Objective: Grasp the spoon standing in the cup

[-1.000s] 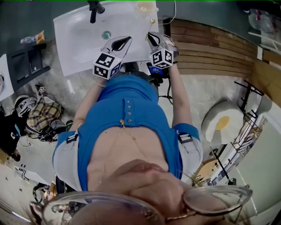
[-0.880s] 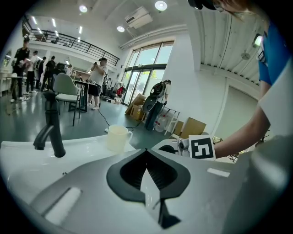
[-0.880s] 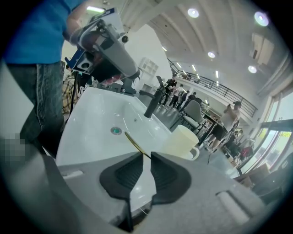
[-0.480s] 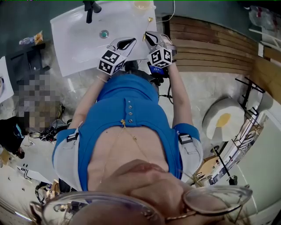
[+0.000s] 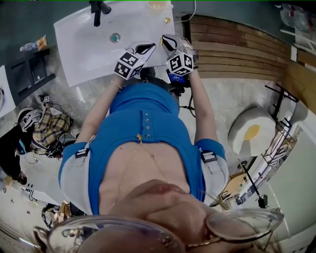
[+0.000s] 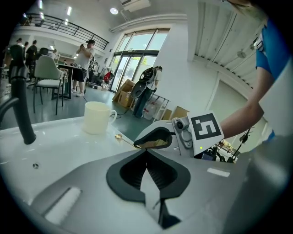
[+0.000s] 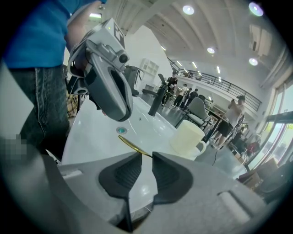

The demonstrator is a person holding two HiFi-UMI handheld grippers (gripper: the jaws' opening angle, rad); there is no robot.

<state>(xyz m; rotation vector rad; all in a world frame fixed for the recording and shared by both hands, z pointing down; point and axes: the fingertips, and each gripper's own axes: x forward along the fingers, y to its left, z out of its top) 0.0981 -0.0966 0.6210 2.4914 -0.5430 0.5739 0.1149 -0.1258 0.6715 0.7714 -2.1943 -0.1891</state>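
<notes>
Head view: white basin sits at 12 o'clock from the person's blue shirt. The black faucet is at its far edge and the drain near mid-bowl. Both grippers are up over the near rim, at the basin's 5 o'clock corner, side by side and close.

Right gripper: the jaws are drawn in to a narrow slit and pinch the thin gold handle of the spoon right at their tips. From there the spoon runs out toward 10 o'clock, low over the white surface (contact with the basin can't be told).

The spoon is out of the cup and apart from it. The cream cup stands upright on the basin's far rim, at about 1 o'clock from the right jaws in that gripper's view. In the head view it is at 12 o'clock from the spoon.

Left gripper: the jaw tips meet and nothing is between them. It points across at the right gripper, whose tip and the gold spoon show just past it at 12 o'clock.

Marker cubes ride the near ends of both grippers. Wooden slats lie at 3 o'clock from the basin.
</notes>
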